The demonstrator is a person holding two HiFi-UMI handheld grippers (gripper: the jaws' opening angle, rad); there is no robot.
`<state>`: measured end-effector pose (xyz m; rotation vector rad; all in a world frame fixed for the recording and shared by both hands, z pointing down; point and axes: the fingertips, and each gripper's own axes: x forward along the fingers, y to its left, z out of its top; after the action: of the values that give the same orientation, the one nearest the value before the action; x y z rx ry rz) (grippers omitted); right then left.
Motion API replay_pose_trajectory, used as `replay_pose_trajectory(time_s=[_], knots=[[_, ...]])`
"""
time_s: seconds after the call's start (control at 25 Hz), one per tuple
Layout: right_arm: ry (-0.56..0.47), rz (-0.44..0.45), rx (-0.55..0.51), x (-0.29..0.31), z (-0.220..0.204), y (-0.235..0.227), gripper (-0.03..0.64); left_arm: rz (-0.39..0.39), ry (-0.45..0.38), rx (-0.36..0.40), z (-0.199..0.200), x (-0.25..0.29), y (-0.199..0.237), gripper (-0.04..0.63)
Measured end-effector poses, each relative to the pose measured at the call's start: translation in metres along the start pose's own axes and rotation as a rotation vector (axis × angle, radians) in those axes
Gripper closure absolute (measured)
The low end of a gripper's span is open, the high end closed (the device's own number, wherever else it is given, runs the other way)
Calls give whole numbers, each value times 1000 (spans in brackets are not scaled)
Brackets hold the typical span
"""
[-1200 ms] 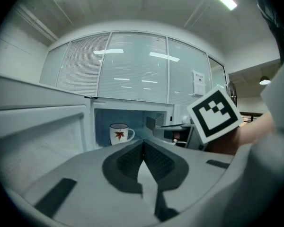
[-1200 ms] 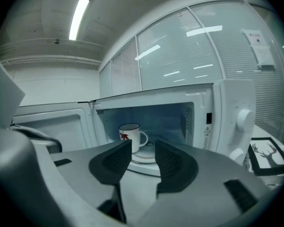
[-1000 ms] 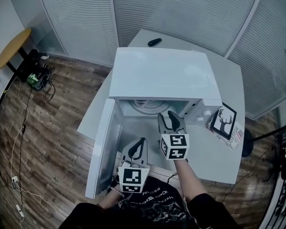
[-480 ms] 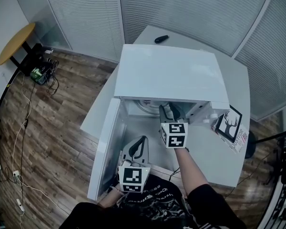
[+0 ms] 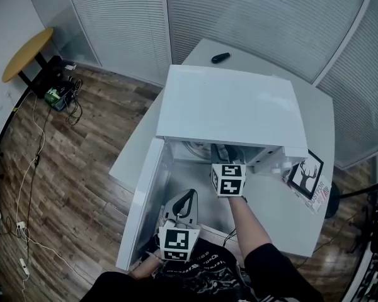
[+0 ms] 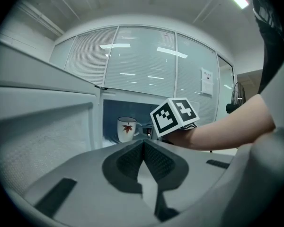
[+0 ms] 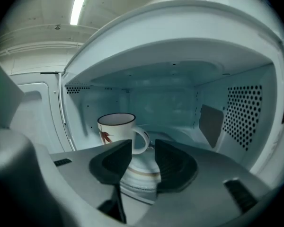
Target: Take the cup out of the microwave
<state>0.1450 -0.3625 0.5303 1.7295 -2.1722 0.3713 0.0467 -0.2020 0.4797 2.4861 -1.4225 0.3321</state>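
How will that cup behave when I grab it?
The cup looks glazed ceramic: probably rigid, slick, breakable if dropped. Its handle lines up with the open right gripper; pinched there, it may swing. Upright and tall, it could tip if nudged.

Head view looks down on microwave [image 5: 230, 109]; both gripper views face its cup [image 7: 114, 126].

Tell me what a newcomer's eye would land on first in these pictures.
The white microwave, with its door swung open to the left, dominates the head view. Inside it, a white cup with a red leaf stands on the turntable, and the right hand-held gripper, jaws apart, points at its handle. The left hand-held gripper is shut, outside the cavity.
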Motion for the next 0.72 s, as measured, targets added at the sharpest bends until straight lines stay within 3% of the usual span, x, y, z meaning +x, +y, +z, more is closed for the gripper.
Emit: replay_pose_trajectory(time_s=[0.72], knots=[[16, -48, 45, 28, -6, -8, 477, -15, 48, 4, -15, 2, -3, 588]])
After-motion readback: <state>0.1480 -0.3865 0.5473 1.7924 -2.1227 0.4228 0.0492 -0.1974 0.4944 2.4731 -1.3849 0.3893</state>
